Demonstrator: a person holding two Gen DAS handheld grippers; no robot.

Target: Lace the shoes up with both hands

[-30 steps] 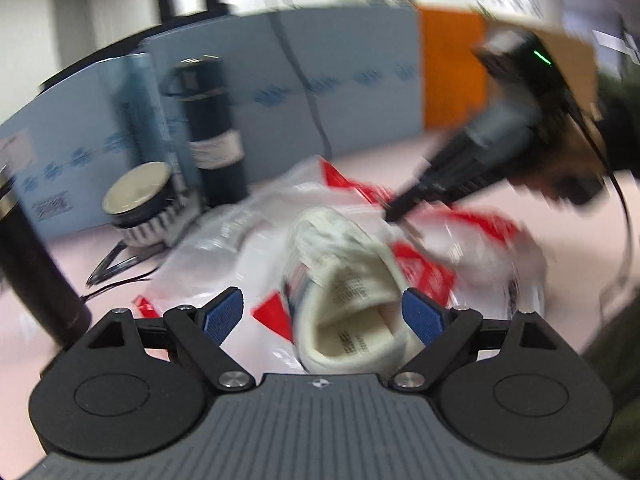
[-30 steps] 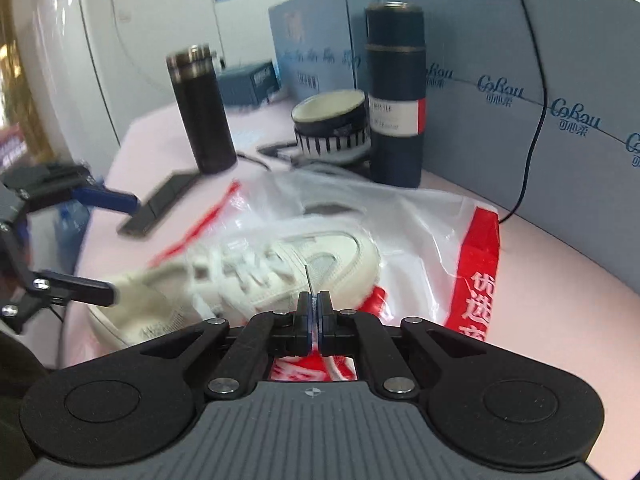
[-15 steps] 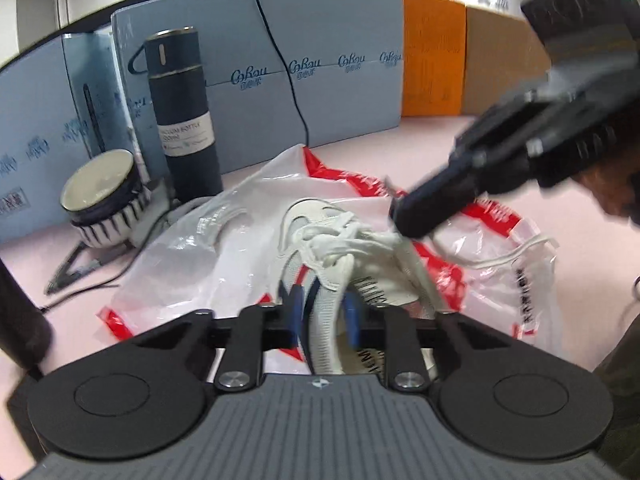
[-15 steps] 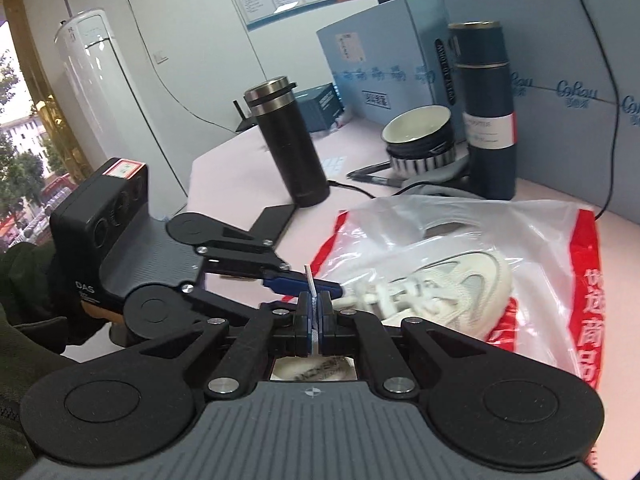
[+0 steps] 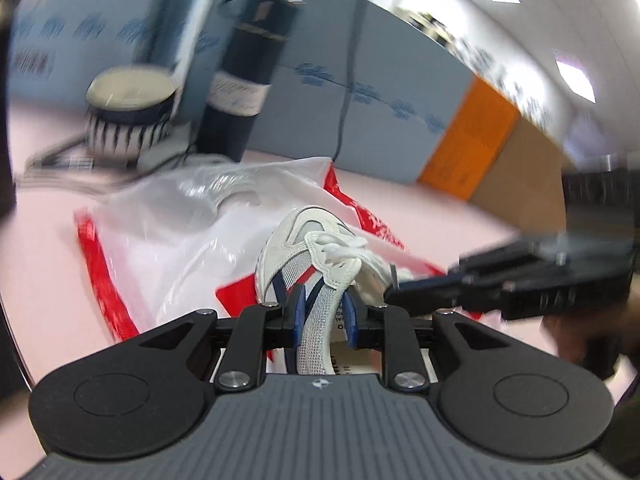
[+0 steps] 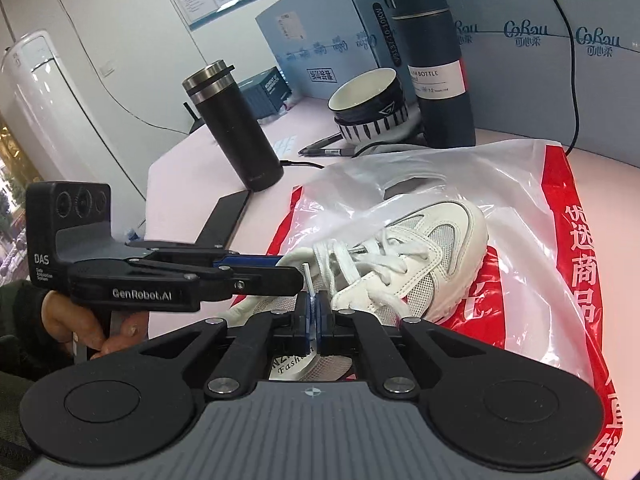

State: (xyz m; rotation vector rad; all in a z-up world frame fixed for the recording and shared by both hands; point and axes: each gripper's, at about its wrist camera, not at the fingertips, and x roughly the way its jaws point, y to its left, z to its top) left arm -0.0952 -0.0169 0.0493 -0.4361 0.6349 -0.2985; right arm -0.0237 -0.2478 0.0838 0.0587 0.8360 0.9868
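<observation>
Pink desk (image 6: 192, 168) carries a plastic bag (image 6: 520, 208) with the shoe (image 6: 416, 256) on it. Left gripper (image 5: 322, 312) clamps the shoe's tongue (image 5: 320, 320). Right gripper (image 6: 312, 312) pinches the lace tip (image 6: 307, 278), near the shoe's heel end.

Shoe (image 6: 416, 256) on bag (image 6: 520, 184), bottle (image 6: 432, 68) behind.

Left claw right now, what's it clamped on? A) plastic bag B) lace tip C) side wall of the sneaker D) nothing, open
C: in the left wrist view the left claw has its blue pads shut on the mesh side wall of the sneaker.
</observation>
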